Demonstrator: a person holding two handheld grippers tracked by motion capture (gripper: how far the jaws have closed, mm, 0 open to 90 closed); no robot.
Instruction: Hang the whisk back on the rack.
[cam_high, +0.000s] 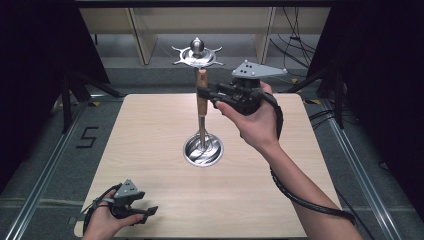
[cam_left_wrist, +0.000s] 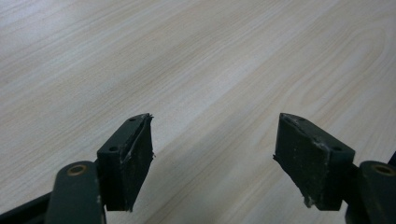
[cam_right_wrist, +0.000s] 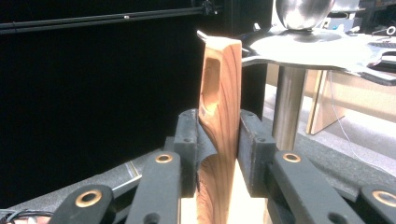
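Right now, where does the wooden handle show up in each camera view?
High view: the wooden handle stands upright at top centre, clamped by the right gripper.
Left gripper view: it looks at bare table.
Right gripper view: centre, between the jaws.
Shared landmark: the metal stand's top disc.

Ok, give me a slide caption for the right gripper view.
Right gripper clamps a wooden utensil handle upright beside a steel rack post under its hooked metal disc.
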